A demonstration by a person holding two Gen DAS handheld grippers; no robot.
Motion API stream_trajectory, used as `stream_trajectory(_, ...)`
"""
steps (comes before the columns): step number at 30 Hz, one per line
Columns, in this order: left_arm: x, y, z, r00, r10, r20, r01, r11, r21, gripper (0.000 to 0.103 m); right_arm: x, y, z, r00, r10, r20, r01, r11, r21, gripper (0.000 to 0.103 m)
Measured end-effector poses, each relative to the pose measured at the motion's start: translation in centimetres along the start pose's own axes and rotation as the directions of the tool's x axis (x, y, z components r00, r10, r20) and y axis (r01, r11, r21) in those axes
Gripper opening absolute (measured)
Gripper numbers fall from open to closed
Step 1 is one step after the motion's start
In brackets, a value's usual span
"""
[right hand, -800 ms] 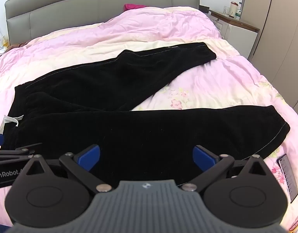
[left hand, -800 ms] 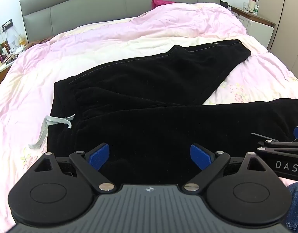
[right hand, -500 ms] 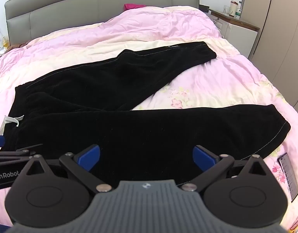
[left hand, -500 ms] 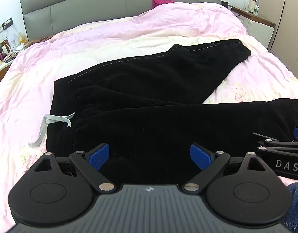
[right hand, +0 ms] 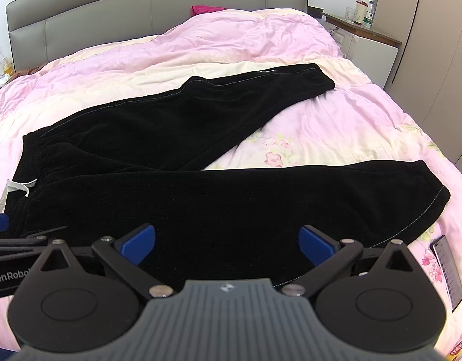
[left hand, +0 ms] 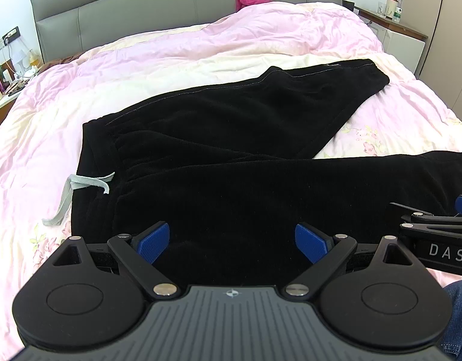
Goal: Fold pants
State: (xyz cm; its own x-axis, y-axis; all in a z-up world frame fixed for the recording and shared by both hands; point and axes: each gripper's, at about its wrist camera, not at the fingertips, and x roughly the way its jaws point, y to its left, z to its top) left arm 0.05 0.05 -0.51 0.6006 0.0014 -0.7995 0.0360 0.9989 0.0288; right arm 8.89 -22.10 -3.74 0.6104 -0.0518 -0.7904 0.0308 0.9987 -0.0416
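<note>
- Black pants spread flat across a pink quilt, filling the middle of both frames; waistband at the left, legs splayed in a V toward the right.
- Far leg angled to the upper right; near leg running straight along the lower half, hem at the right edge.
- Grey drawstring trailing off the waistband at centre left.
- Left gripper poised above the near leg by the waist, jaws wide, nothing between them.
- Right gripper likewise wide and empty, over the same leg nearer the hem.
- No fold made yet, by the look of it; likely first step: laying one leg over the other.
- Worth pinching the near leg's edge at two well-separated spots, lifting together, and keeping the cloth taut so the seams meet without a bunch at the crotch.
- Worth tucking the drawstring in first.
- Phone lying at lower right, clear of the fabric.
</note>
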Motion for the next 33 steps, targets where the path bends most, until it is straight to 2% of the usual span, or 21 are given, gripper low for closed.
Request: stream_trajectory(33,0.2,-0.02,-0.13,1.0,-0.001,-0.003,0.001,1.0,-0.001,0.103,0.0,0.06,0.07,1.0,0.002,0.001,-0.002,1.0,0.005,0.098)
